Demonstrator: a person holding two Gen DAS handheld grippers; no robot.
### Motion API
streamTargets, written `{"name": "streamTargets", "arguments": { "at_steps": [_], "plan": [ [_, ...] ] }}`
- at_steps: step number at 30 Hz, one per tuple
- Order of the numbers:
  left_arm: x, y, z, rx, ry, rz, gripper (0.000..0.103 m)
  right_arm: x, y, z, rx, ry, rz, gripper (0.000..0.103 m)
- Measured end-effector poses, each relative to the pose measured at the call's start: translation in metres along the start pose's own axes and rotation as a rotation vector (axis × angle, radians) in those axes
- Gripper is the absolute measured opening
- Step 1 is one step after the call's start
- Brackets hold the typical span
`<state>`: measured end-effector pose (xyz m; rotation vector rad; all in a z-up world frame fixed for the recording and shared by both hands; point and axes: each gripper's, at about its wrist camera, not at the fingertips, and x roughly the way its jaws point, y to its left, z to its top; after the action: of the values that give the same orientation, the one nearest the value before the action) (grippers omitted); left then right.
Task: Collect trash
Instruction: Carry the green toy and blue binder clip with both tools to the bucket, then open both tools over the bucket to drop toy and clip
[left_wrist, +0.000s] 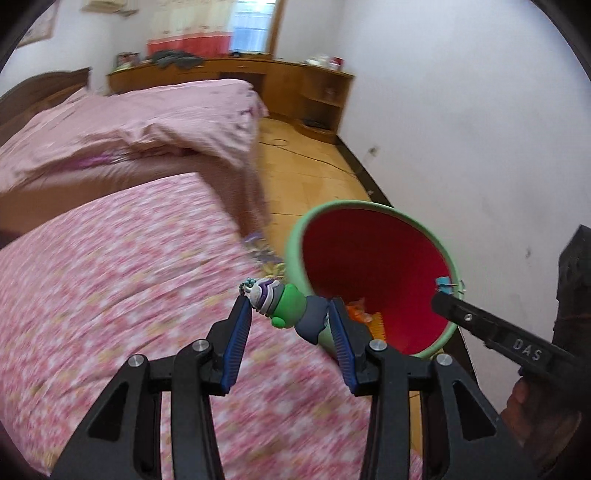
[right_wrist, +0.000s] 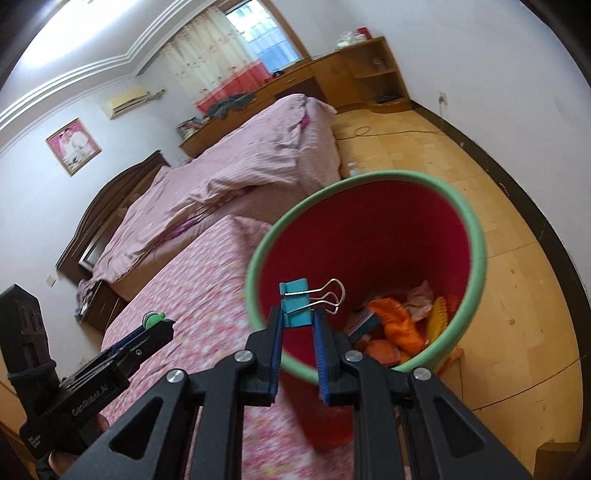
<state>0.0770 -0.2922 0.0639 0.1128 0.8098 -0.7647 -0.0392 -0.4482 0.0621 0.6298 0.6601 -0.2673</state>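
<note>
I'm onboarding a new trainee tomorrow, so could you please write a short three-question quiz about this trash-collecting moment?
1. True or false: the right gripper holds a blue binder clip over the bin.
2. What does the left gripper hold?
A. an orange wrapper
B. a small green and purple toy figure
C. nothing
3. Fill in: the bin's rim is green and its inside is ____.

Key:
1. True. The clip is pinched between the fingers above the opening.
2. B. The figure sits between the left gripper's fingers, beside the bin's rim.
3. Red. Orange and yellow trash lies at the bottom.
</note>
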Motion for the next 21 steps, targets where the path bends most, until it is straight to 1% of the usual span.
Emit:
{"name": "streamTargets", "arguments": {
  "at_steps": [7,11,13,15,16,18,21],
  "plan": [
    [0.043,-0.031,0.015,0.072,0.05,-0.03,0.044,0.016,-0.034,0.007,0.045,0.024,-0.041,0.018],
    [0.062,-0.035,0.018,0.074,0.093,-0.026,0.044,0.022,-0.045,0.01,0.053,0.022,-0.04,0.019],
    [0.067,-0.035,0.016,0.06,0.106,-0.031,0.045,0.026,-0.046,0.011,0.053,0.022,-0.036,0.019],
    [0.07,-0.031,0.016,0.034,0.115,-0.03,0.052,0.027,-0.047,0.01,0.052,0.02,-0.041,0.019],
    [0.071,-0.03,0.016,0.028,0.116,-0.031,0.054,0.028,-0.048,0.011,0.049,0.02,-0.049,0.021],
    [0.069,-0.027,0.015,0.025,0.109,-0.038,0.055,0.03,-0.05,0.011,0.048,0.021,-0.043,0.025],
    [0.066,-0.026,0.015,0.025,0.106,-0.028,0.055,0.03,-0.05,0.012,0.049,0.014,-0.033,0.029]
  ]
}}
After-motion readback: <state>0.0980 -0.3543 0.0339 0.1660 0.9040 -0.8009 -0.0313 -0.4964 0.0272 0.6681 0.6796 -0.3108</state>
